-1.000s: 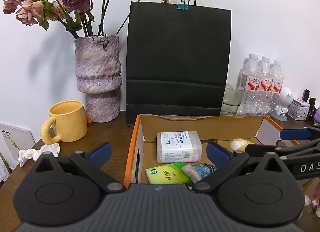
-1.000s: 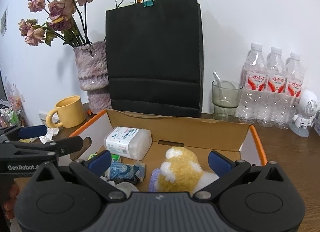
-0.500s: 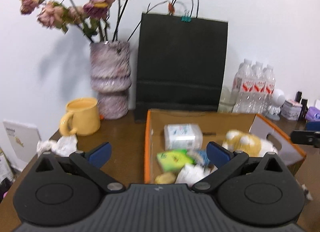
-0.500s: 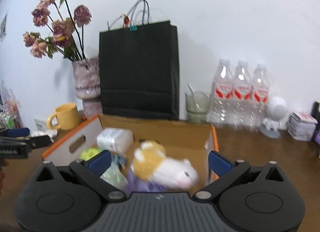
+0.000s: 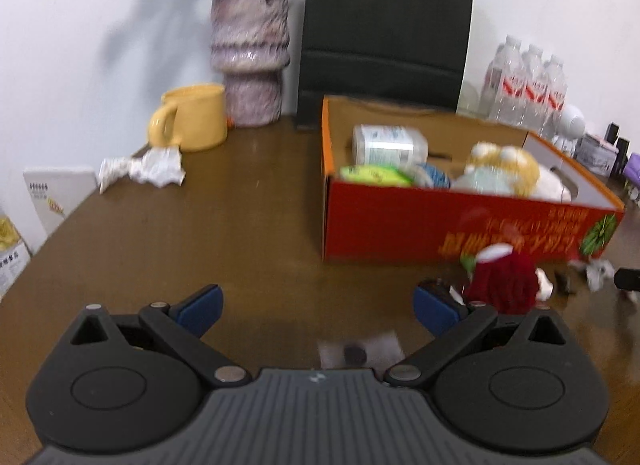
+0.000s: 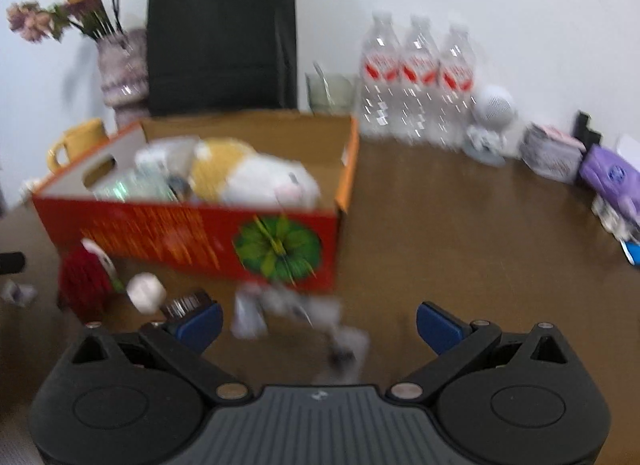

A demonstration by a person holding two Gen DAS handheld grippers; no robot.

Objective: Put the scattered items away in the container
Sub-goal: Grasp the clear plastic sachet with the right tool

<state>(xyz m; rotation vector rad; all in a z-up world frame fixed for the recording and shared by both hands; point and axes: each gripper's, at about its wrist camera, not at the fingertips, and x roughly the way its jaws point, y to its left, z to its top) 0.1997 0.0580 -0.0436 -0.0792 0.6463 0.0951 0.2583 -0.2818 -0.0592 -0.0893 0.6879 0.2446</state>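
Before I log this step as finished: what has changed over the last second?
Both grippers pulled back from over the box toward the table's near edge: left gripper and right gripper, open and empty as before. The plush toy now lies on its side in the box. The mug and crumpled paper stayed put.

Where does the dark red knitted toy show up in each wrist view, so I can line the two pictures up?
Left wrist: the dark red knitted toy sits lower right, on the table in front of the red box, just beyond the right finger of the left tongs.
Right wrist: it sits lower left, beside the box's near left corner.
Shared landmark: the green flower print on the box front.
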